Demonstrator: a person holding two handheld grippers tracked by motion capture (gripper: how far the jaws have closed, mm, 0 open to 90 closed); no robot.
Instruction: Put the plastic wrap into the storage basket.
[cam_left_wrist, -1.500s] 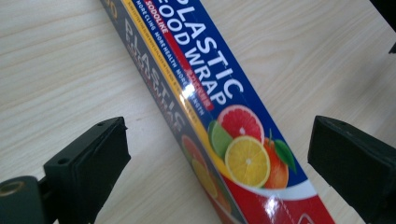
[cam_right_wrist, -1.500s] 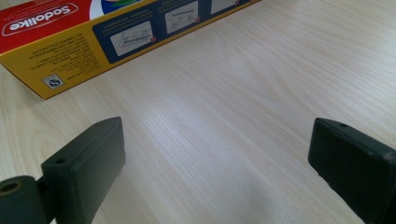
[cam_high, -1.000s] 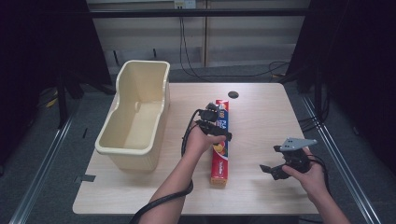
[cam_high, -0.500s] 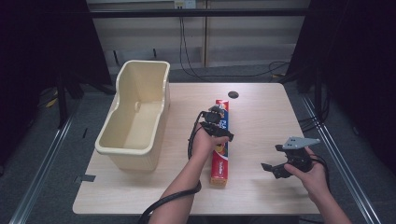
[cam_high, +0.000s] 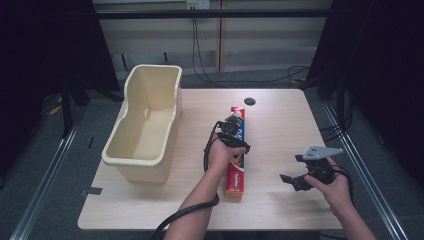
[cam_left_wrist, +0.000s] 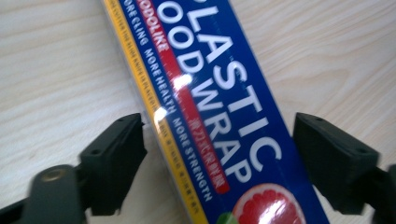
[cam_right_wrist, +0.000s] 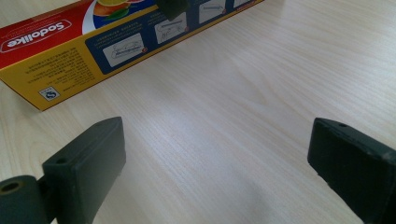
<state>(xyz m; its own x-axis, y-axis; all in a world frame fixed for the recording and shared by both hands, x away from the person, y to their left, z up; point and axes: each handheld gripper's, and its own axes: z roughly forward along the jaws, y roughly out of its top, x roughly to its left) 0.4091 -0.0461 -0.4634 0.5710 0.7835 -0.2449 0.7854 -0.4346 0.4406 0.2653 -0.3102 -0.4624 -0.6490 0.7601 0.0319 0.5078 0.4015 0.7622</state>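
Pale wood table (cam_high: 280, 125) carries everything we see: left of the plastic wrap box (cam_high: 236, 152) stands a cream tub (cam_high: 145, 125); our left gripper (cam_high: 233, 131) straddles the box, jaws spread; right of the box our right gripper (cam_high: 301, 172) hovers agape.

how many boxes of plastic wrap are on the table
1. The plastic wrap box lies lengthwise near the middle of the table, right of the cream bin, with the open left gripper straddling it. The bin's inside looks empty.
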